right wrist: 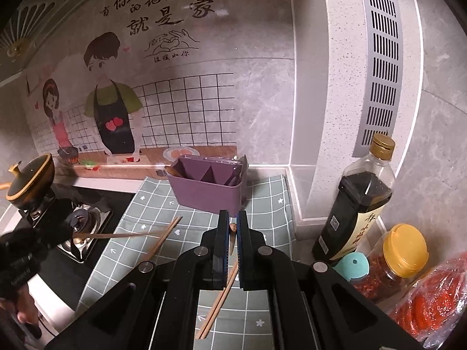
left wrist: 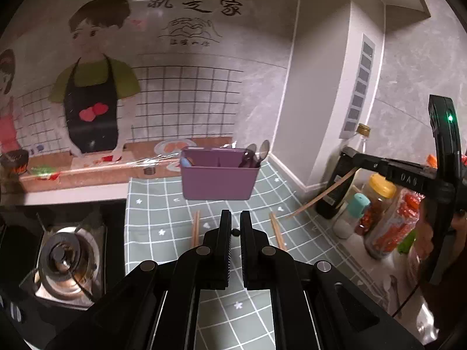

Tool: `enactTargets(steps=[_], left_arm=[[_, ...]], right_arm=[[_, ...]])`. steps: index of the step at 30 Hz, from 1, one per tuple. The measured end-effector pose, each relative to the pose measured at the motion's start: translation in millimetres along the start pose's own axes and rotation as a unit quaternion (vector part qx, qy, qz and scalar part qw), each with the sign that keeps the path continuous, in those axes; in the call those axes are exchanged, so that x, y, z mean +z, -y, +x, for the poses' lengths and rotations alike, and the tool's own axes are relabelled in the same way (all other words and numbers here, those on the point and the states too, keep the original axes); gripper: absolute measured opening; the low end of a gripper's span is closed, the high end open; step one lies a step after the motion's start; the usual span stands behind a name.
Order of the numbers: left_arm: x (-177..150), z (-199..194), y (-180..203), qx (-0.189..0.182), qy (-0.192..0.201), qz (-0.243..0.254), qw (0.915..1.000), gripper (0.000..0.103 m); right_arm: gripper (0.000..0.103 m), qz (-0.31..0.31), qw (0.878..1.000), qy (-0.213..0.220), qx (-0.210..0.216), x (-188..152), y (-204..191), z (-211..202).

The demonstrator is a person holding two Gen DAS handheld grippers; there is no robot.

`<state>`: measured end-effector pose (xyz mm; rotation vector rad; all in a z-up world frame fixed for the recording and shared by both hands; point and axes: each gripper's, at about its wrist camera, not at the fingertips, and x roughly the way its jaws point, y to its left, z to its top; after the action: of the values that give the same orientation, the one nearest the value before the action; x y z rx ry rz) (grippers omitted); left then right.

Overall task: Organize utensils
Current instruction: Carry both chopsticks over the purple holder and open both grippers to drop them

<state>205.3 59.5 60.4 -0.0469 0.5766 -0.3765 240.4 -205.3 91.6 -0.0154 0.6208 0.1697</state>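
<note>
Between the right tongs sits a wooden chopstick. The tongs are closed tight on it, and its round end pokes out at their tips. The left tongs are almost shut, with only a thin gap, and I can see nothing in that gap.

Under both tongs lies a green checked cloth on the desk. Just left of the left tongs lies a left pair of chopsticks on the cloth. Just right of them lies a right pair of chopsticks.

Right of the right tongs stand a jar with a yellow lid and a dark sauce bottle. Left of the left tongs, off the cloth, is a stove burner.

Farther ahead of both tongs stands a purple box at the back of the cloth, near the wall. Two spoons stand up in its right part.
</note>
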Motion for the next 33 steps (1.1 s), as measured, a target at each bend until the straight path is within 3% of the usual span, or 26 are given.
enactTargets(steps=[6, 10, 14, 21, 27, 33], left_arm=[[3, 5, 10, 0.018, -0.003, 0.021, 0.9996, 0.005], [15, 9, 5, 0.005, -0.009, -0.003, 0.9999, 0.005], [64, 1, 0, 0.008, 0.028, 0.0, 0.9996, 0.005], [168, -2, -12, -0.002, 0.121, -0.018, 0.9925, 0.005], [218, 43, -34, -0.011, 0.156, -0.023, 0.9874, 0.005], [228, 129, -62, -0.002, 0.119, -0.03, 0.9924, 0.005]], right_arm=[[0.005, -0.012, 1.0, 0.007, -0.003, 0, -6, -6], [0.005, -0.006, 1.0, 0.008, -0.001, 4, -4, -8], [0.005, -0.004, 1.0, 0.016, 0.004, 27, -3, -12], [0.005, -0.007, 0.998, 0.062, 0.0, 116, -13, -20], [0.005, -0.007, 0.999, 0.047, -0.01, 171, -26, 26], [0.005, -0.011, 1.0, 0.002, -0.021, 173, -33, 105]])
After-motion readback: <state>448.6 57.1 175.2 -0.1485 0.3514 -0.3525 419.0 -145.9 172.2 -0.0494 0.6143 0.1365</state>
